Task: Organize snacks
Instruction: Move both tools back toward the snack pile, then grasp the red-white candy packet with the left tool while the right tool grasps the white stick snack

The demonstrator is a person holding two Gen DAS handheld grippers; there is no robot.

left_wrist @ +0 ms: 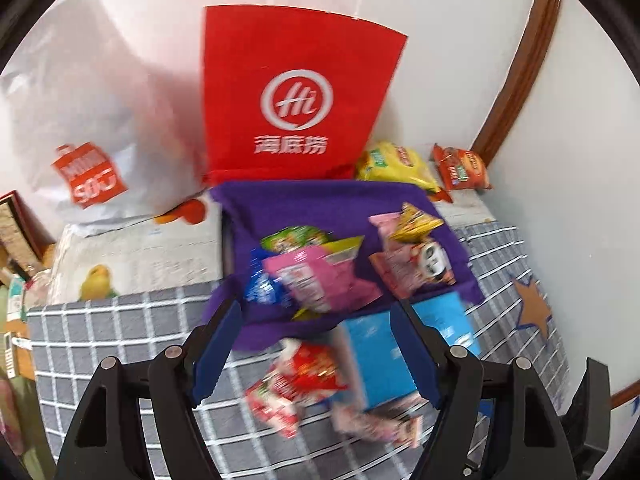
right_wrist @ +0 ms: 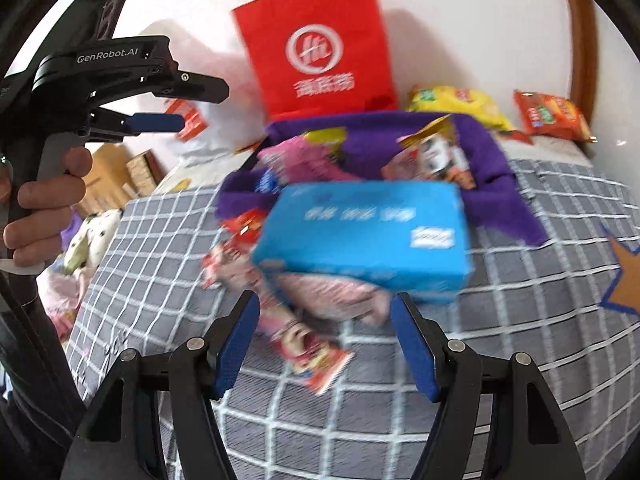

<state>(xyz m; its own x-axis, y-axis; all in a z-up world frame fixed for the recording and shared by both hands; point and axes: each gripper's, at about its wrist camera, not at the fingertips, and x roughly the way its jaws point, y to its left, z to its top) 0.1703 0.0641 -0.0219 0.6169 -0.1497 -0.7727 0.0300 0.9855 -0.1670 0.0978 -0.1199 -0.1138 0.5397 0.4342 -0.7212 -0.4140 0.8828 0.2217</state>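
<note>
Lying beyond parted right gripper (right_wrist: pixel 324 340): blue box (right_wrist: pixel 360 236).

i see a grey cloth (right_wrist: pixel 400 400) with white checks, a purple bin (left_wrist: pixel 320 208), a bright blue box (right_wrist: pixel 360 236), a red bag (left_wrist: pixel 296 92) with white logo, a yellow packet (left_wrist: pixel 396 166).

Bright, even light is filling both views, washing the white wall (left_wrist: pixel 460 20) pale and casting a soft shadow beside the red bag (right_wrist: pixel 316 44). Motion blur is smearing the blue box (right_wrist: pixel 362 236) and the snack packets (left_wrist: pixel 296 392). Fisheye distortion is bending the checked cloth (right_wrist: pixel 500 360), and black vignetting is ringing the corners.
</note>
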